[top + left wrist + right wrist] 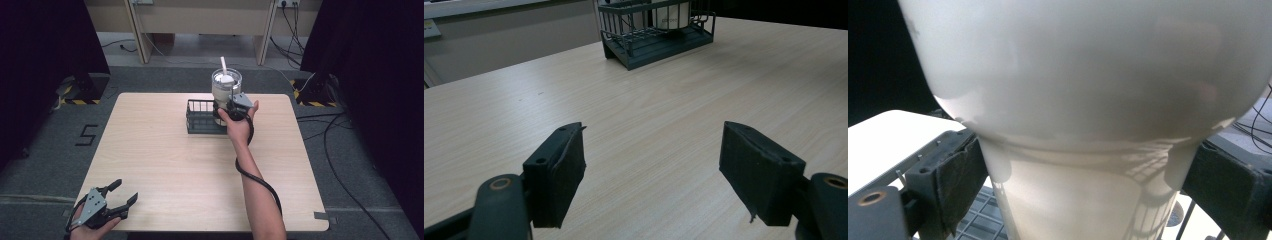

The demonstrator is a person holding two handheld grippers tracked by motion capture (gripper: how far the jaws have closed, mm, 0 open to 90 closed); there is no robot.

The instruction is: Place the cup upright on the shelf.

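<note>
A clear plastic cup (226, 87) of white drink with a domed lid and a white straw (223, 64) stands upright at the right end of a black wire basket (200, 117), far centre of the table. My right gripper (227, 107) is shut on the cup's lower body. In the right gripper view the cup (1088, 75) looms close, and both pads (960, 175) press its sides. I cannot tell whether the cup rests on the basket floor. Near the front left corner, my left gripper (126, 191) is open and holds nothing. Its jaws (651, 150) stand wide apart, facing the basket (644, 47).
The light wooden table (165, 165) is bare between the two grippers. A black cable (252, 175) winds around the right forearm. Dark curtains stand at both sides, floor cables (340, 150) lie to the right, and wooden furniture stands behind.
</note>
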